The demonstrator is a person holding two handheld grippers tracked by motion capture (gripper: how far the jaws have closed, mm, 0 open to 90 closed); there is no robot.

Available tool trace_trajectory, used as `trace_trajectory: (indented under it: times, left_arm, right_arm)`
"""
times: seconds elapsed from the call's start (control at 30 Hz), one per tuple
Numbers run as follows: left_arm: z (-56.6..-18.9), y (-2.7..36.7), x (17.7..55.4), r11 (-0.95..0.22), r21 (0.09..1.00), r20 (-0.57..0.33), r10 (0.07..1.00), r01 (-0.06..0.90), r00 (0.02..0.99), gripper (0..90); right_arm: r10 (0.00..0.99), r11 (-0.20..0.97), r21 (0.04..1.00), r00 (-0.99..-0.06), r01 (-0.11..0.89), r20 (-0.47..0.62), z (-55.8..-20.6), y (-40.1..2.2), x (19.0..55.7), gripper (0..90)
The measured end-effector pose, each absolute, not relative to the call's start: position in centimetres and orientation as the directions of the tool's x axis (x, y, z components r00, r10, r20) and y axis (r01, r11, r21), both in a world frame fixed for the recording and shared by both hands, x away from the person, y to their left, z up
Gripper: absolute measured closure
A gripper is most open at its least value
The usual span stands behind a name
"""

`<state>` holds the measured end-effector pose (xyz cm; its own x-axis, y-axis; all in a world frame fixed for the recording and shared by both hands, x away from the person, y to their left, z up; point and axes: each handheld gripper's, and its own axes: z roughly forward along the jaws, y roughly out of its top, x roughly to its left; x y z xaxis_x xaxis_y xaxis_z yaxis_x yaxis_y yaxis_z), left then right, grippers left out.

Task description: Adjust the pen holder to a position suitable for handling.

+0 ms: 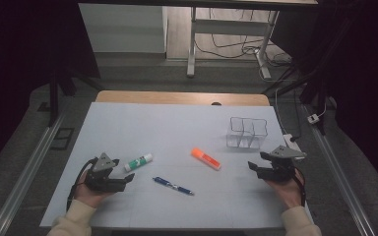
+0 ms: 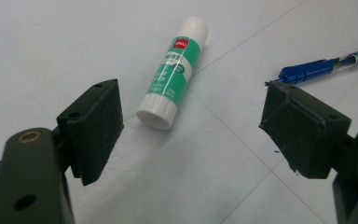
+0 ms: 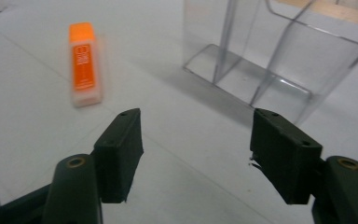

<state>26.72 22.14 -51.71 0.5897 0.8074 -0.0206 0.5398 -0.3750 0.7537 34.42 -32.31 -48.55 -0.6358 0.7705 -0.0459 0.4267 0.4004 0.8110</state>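
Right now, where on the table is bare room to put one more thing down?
The far left of the table, behind the glue stick, is bare. So is the near strip between pen and right gripper. It is crowded around the orange marker and clear holder.

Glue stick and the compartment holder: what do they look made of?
Glue stick: likely smooth, slightly glossy white plastic with a green printed label. Compartment holder: clear rigid plastic, probably acrylic; the table shows through its walls and the edges catch light.
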Motion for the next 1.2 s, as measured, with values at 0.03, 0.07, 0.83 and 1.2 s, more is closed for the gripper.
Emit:
trace_trajectory:
  times: [0.03,0.07,0.83,1.2]
  left_arm:
    - [-51.7,22.1,26.7,-0.375,0.753,-0.021,0.807,0.540,0.590,20.9]
    - [-51.7,22.1,26.7,-0.376,0.753,-0.020,0.807,0.540,0.590,20.9]
    - [-52.0,21.9,27.0,-0.386,0.744,-0.016,0.806,0.546,0.592,20.9]
    - [-52.0,21.9,27.0,-0.385,0.743,-0.016,0.807,0.547,0.590,20.9]
  right_arm:
    - [0.774,0.401,0.808,-0.631,0.432,-0.047,-48.5,-32.4,34.6,36.7]
    - [0.776,0.397,0.807,-0.629,0.438,-0.040,-48.5,-32.5,34.8,38.9]
    - [0.845,0.376,0.779,-0.530,0.502,-0.066,-48.9,-34.8,37.0,88.4]
    - [0.872,0.355,0.779,-0.483,0.516,-0.077,-49.0,-35.7,40.0,89.1]
